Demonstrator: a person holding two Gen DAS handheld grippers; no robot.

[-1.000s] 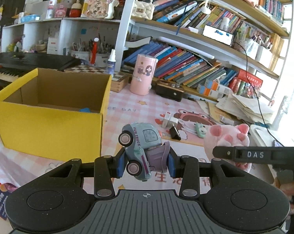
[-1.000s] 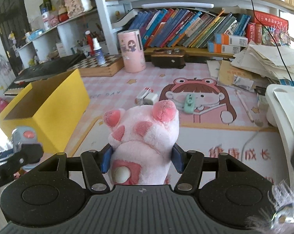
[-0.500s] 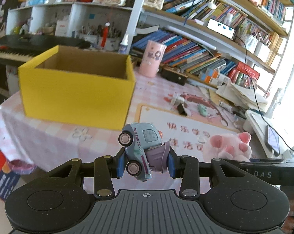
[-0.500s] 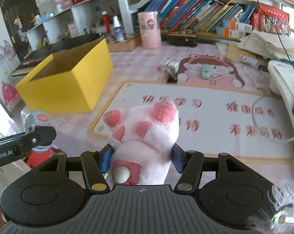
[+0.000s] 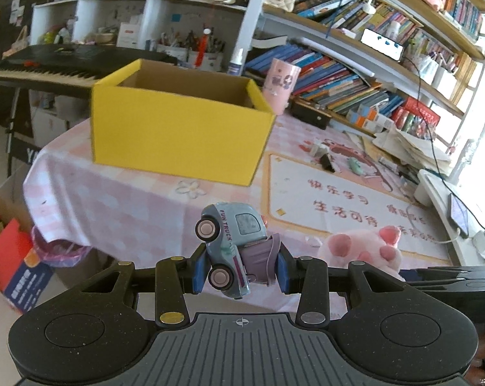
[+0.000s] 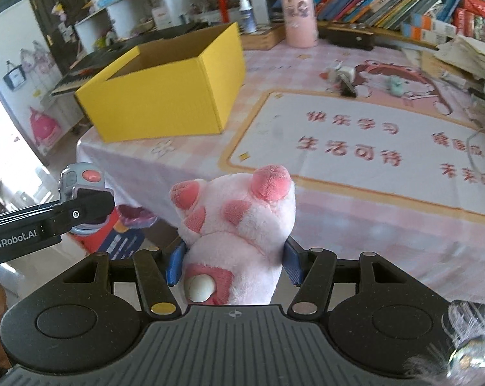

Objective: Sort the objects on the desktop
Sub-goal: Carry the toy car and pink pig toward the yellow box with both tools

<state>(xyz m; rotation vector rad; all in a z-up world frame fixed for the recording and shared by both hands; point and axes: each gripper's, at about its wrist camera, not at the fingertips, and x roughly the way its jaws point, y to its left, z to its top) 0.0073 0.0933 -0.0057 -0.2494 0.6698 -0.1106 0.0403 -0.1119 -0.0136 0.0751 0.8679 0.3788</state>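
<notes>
My left gripper (image 5: 240,273) is shut on a small blue toy truck (image 5: 231,238) marked FUN TRUCK, held tilted off the table's near edge. My right gripper (image 6: 234,265) is shut on a pink plush paw (image 6: 239,225), also held off the near edge. The plush paw shows in the left wrist view (image 5: 367,251) at lower right. The left gripper with the truck (image 6: 80,181) shows at the left of the right wrist view. An open yellow cardboard box (image 5: 178,132) stands on the table's left side, and in the right wrist view (image 6: 165,93) too.
A pink checked tablecloth (image 5: 130,202) covers the table, with a white desk mat (image 6: 354,148) on the right. Small items (image 5: 322,154) lie beyond the mat. A pink cup (image 5: 279,83), bookshelves (image 5: 354,74) and a keyboard (image 5: 49,67) stand behind. Boxes (image 5: 14,273) sit on the floor at left.
Both grippers have pulled back and away from the table with their toys still held. The yellow box and mat now look farther off.
</notes>
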